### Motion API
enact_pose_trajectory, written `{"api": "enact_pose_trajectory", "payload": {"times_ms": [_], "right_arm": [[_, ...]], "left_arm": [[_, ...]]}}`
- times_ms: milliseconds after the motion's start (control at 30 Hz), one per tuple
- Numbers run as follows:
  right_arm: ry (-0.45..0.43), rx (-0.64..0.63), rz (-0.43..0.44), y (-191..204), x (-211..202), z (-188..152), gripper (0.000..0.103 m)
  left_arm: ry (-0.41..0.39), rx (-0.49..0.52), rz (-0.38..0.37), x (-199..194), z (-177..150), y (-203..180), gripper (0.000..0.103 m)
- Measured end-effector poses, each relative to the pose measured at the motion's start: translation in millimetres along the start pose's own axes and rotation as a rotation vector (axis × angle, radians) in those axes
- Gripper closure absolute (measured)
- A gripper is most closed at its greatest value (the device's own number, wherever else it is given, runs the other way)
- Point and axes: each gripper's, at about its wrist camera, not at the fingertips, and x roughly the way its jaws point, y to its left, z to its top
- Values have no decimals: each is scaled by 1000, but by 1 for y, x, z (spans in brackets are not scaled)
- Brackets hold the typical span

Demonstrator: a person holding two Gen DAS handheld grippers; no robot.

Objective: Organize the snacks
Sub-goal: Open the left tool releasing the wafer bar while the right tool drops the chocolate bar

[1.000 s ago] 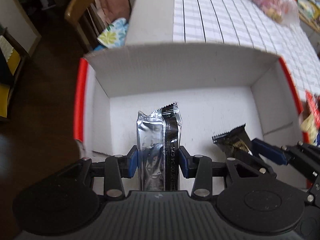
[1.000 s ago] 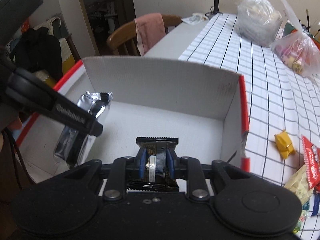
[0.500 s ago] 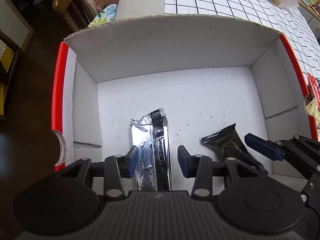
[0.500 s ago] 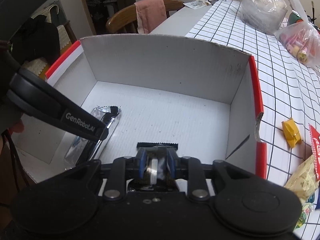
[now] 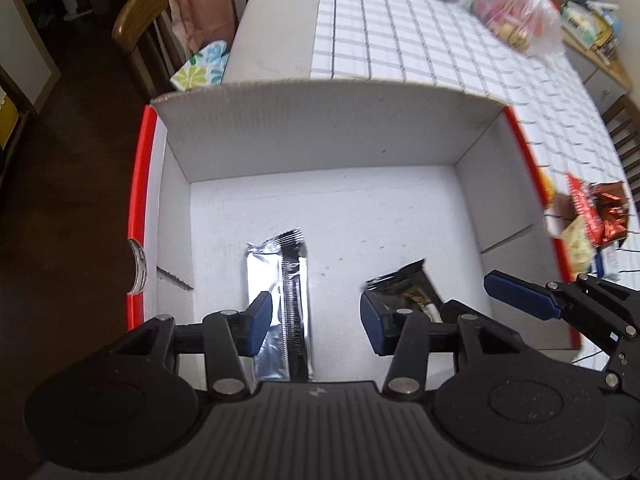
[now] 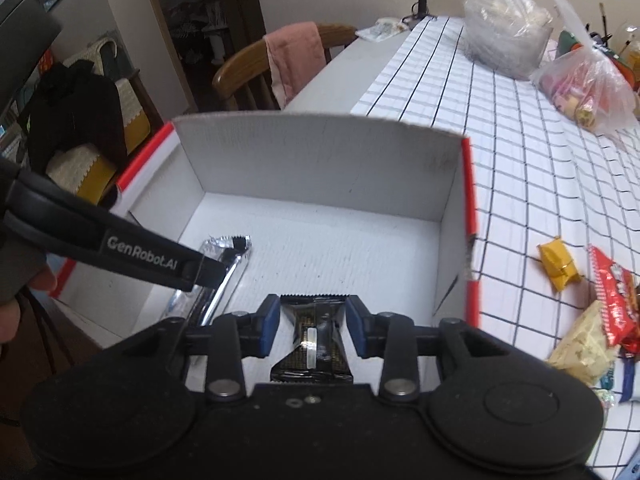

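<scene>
Blue-padded and spread wide, the left gripper (image 5: pixel 316 316) hangs over the long silver foil snack bar (image 5: pixel 280 300), which lies flat on the floor of the white corrugated cardboard box with red rims (image 5: pixel 320 136), its long axis running straight away from the jaws. The right gripper (image 6: pixel 312 320) is likewise parted, pinching nothing; the small black-and-gold snack packet (image 6: pixel 314 340) lies between its pads, apparently untouched, pointing the same way. Both packets sit near the box's front edge, side by side and apart. Beyond them the box floor is bare up to the far wall. Past the right wall, loose wrapped snacks (image 6: pixel 592 312) wait on the white grid-checked tablecloth (image 6: pixel 540 160), nearer the right gripper, which probably fetches next.
</scene>
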Motion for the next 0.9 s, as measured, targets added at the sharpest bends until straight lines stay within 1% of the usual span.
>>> {"api": "enact_pose_trajectory", "payload": {"times_ms": [233,367,467,533,633,700,767,800,833,900], "right_arm": [[-64,34,10,-8,-33,-2,60],[-94,48,13,-12,-50,-5,58],[-119,55,12,-16,-63,-9,54],[-136,61,9,-19,-71,-12,46],[-154,73,7,-26,-82,-17,38],[-163,80,14,-30,-89,-20,37],[-175,85,15,-35,-96,-24,32],[-182,87,15,-37,-100,-26,27],[-190,90,15,-41,-104,-28,23],[-197,99,11,-49,-110,-33,19]], "left_arm": [[-76,25,-35,-31,-11,-19,55],[-116,40,-50,-45,-18,-28,55],[-145,48,-61,-56,-23,-34,52],[-172,55,-61,-63,-27,-38,48],[-213,72,-68,-73,-34,-46,47],[-239,81,-72,-79,-37,-51,47],[-264,81,-82,-84,-41,-56,42],[-275,81,-83,-86,-43,-60,40],[-285,84,-88,-88,-44,-63,39],[-299,89,-101,-90,-47,-70,39]]}}
